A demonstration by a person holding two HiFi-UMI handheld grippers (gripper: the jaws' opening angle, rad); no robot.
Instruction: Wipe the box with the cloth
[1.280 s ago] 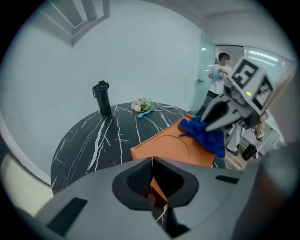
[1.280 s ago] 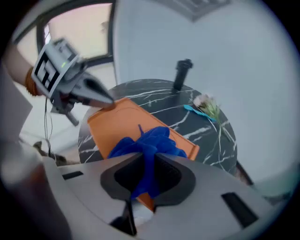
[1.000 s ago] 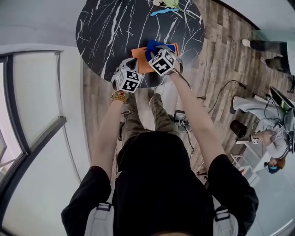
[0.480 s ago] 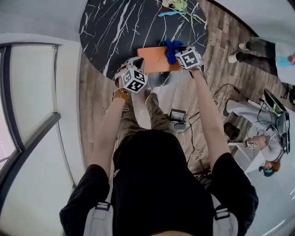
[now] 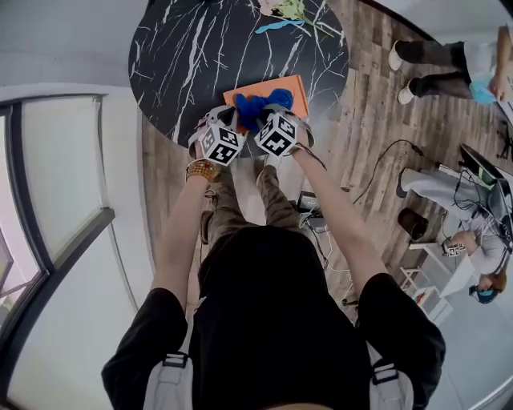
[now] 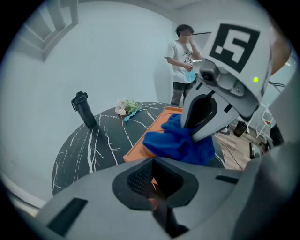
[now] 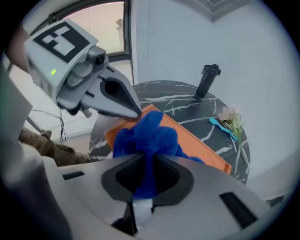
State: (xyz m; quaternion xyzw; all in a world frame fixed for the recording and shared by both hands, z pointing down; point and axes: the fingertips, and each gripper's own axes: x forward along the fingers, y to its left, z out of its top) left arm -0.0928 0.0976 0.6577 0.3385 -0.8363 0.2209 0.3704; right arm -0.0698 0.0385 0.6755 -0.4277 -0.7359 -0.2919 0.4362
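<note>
A flat orange box [image 5: 290,86] lies near the front edge of the round black marble table [image 5: 192,56]. My left gripper [image 5: 231,120] is at the box's near left corner, shut, with the orange edge [image 6: 145,140] showing between its jaws [image 6: 152,180]. A bunched blue cloth [image 5: 258,108] rests on the box's near left part. My right gripper [image 5: 266,114] is shut on it. Its jaws have just been closing, and blue cloth [image 7: 145,136] fills the gap between them [image 7: 147,176]. The two grippers stand close together, the left one's tips [image 7: 133,111] beside the cloth.
A black bottle [image 6: 84,110] stands at the table's far side, and a bunch of flowers [image 5: 288,12] lies near the far edge. A person [image 6: 183,56] stands beyond the table. On the wooden floor at right are cables [image 5: 385,160]. A window wall [image 5: 56,200] runs along the left.
The right gripper carried the blue cloth out to the box's right end, then back to its near left part beside the left gripper. The left gripper stayed at the box's corner.
</note>
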